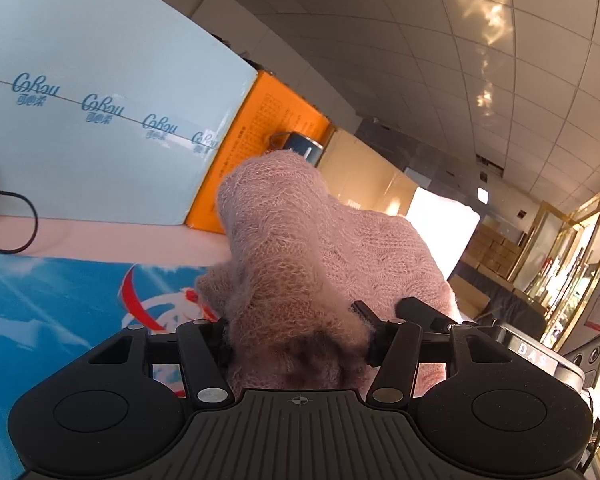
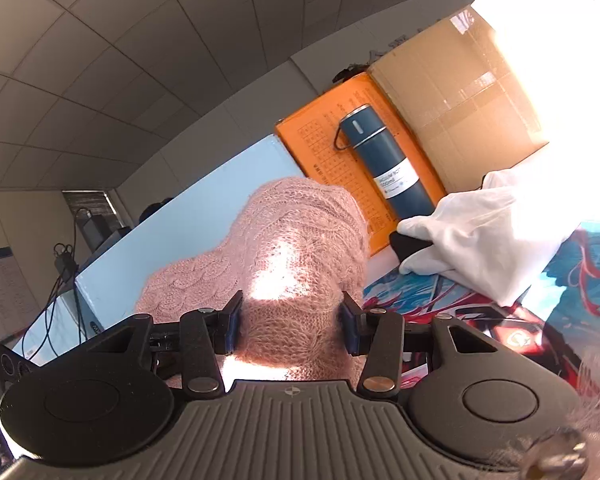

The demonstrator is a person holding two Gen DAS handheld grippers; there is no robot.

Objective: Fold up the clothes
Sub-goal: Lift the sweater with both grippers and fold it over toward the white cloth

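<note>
A fuzzy pink knitted sweater (image 1: pixel 300 256) fills the middle of the left wrist view, bunched up between the fingers of my left gripper (image 1: pixel 298 344), which is shut on it. The same pink sweater (image 2: pixel 296 256) shows in the right wrist view, bunched between the fingers of my right gripper (image 2: pixel 292 326), which is shut on it. Both grippers hold the sweater lifted above a blue, red and white printed table cover (image 1: pixel 60 304). A white-gloved hand (image 2: pixel 472 228) rests on that cover to the right.
A pale blue box (image 1: pixel 100 100) and an orange box (image 1: pixel 260 120) stand at the table's back. A dark blue flask (image 2: pixel 384 160) lies against the orange box (image 2: pixel 320 132), beside a cardboard box (image 2: pixel 460 92). A black cable (image 1: pixel 16 216) lies at the left.
</note>
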